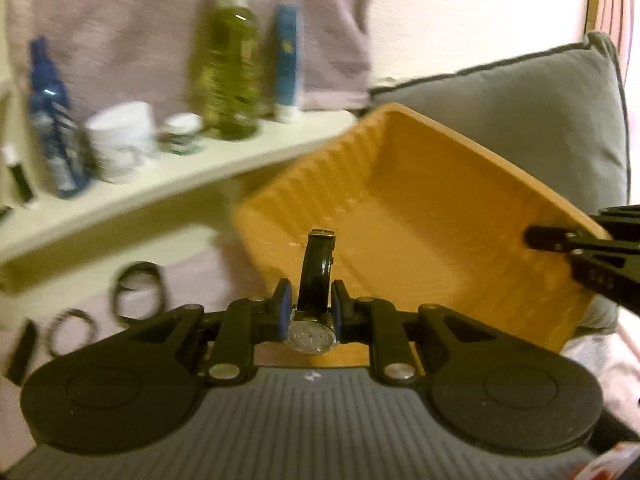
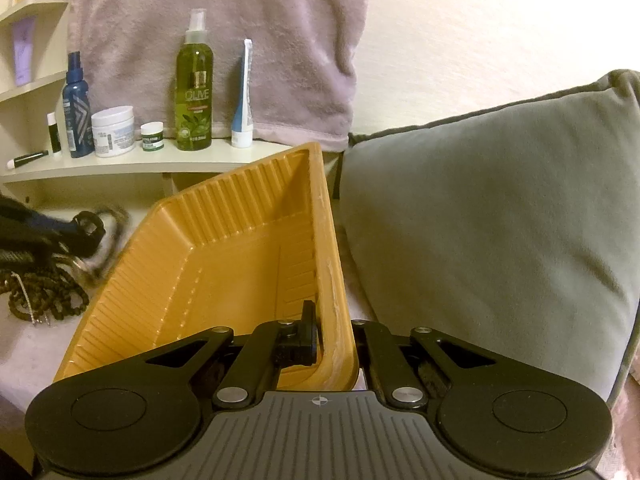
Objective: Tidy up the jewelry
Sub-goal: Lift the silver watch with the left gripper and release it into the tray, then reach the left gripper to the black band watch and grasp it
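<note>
My left gripper (image 1: 312,294) is shut on a wristwatch (image 1: 310,338) with a silver dial; its black strap stands up between the blue pads. Just ahead is an orange plastic tray (image 1: 420,216), empty and tilted up. My right gripper (image 2: 332,322) is shut on the tray's (image 2: 224,264) right rim, one finger inside the wall and one outside. In the left wrist view the right gripper (image 1: 554,240) shows at the tray's right edge. The left gripper (image 2: 80,232) appears blurred at the left of the right wrist view.
Dark bracelets (image 1: 138,294) and a bangle (image 1: 72,330) lie on the pale cover at the left, with a pile of brown beads (image 2: 48,292). A shelf (image 2: 152,160) behind carries bottles and jars. A grey cushion (image 2: 500,220) stands to the right of the tray.
</note>
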Tool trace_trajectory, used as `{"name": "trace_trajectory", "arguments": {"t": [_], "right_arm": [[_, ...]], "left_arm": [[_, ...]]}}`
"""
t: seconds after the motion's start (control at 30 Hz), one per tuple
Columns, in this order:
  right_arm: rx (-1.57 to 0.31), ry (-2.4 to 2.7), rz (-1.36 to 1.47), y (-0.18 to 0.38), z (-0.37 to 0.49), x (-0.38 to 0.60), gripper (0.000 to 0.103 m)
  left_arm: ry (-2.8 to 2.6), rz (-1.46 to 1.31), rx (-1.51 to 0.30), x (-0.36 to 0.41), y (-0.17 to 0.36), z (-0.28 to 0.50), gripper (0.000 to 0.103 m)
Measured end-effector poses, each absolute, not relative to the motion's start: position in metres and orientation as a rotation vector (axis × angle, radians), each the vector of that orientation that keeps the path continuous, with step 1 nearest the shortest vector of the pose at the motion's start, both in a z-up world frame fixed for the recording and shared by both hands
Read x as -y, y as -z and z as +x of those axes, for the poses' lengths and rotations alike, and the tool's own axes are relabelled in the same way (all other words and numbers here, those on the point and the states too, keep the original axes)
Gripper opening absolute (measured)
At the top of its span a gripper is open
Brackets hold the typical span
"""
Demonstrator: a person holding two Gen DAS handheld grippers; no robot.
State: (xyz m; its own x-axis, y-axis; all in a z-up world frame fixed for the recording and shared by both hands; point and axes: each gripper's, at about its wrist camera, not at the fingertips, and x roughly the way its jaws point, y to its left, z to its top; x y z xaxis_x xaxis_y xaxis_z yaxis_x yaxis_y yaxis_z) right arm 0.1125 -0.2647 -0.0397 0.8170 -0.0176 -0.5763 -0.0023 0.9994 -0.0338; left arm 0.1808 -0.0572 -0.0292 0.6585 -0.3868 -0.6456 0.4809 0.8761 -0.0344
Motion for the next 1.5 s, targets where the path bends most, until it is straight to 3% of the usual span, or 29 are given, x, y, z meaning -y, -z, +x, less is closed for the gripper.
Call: {"name": "trace_trajectory", "arguments": {"t": [0.33, 0.5, 0.87, 1.23, 1.5], "right_arm": [[-0.619, 0.008, -0.032, 0.040, 0.113, 0.265, 0.004], [-0.623, 0.005, -0.033, 0.041, 0.113, 0.265, 0.004], [-0.623, 0.007, -0.042, 0.041, 0.114, 0.264, 0.004], [-0.629, 0.011, -0.051, 0.043, 0.116, 0.266, 0.004], [-0.629, 0.014, -0.054, 0.044, 0.115, 0.265, 0.004]], "left_arm": [[0.546, 0.121, -0.728, 0.088, 0.044, 0.178, 0.018], [0.503, 0.118, -0.690, 0.078, 0.038, 0.170, 0.024], [0.234, 0.091, -0.669, -0.006, 0.038, 0.142, 0.027], [0.084, -0.041, -0.755, -0.056, 0.076, 0.142, 0.026], [0.052, -0.126, -0.758, -0.055, 0.087, 0.158, 0.017]]}}
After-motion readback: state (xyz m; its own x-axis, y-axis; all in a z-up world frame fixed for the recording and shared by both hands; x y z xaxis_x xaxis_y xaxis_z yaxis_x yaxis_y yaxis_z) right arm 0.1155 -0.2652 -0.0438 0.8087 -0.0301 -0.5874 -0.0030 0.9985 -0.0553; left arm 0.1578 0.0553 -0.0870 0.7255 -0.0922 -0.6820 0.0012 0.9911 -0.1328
